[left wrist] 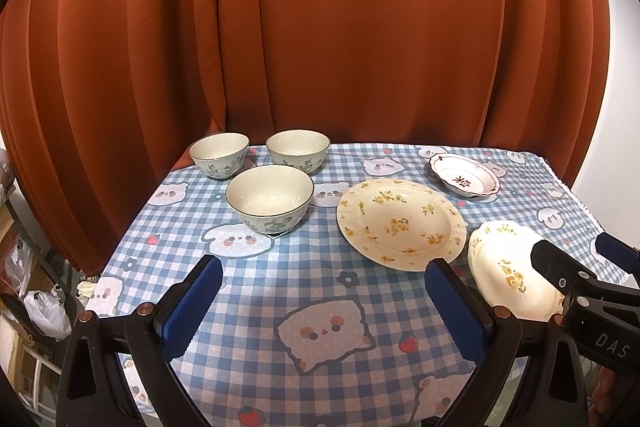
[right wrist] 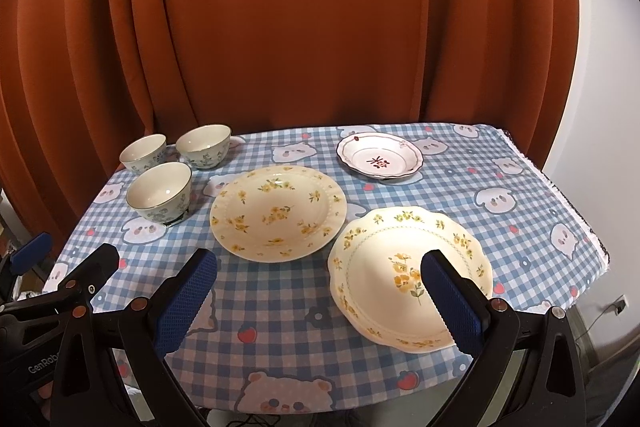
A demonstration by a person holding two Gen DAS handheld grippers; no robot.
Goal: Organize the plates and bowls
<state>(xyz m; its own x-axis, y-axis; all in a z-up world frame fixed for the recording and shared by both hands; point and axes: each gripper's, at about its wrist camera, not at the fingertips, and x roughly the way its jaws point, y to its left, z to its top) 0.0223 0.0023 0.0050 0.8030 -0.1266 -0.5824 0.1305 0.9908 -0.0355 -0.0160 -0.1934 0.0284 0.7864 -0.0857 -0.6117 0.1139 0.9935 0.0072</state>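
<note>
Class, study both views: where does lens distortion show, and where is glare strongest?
Left wrist view: the curtain bows outward, corners go dark, and the scalloped plate is washed out by glare. Right wrist view: the same bowing, but that plate is evenly lit.

In the left wrist view, the right gripper [left wrist: 580,259] covers the scalloped plate's [left wrist: 504,267] right side; the clutter [left wrist: 36,307] left of the desk [left wrist: 256,291] is too dim to identify.

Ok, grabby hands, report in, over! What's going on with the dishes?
Both grippers open, holding nothing. Three bowls, three plates spread out, unstacked. Nothing in the way.
</note>
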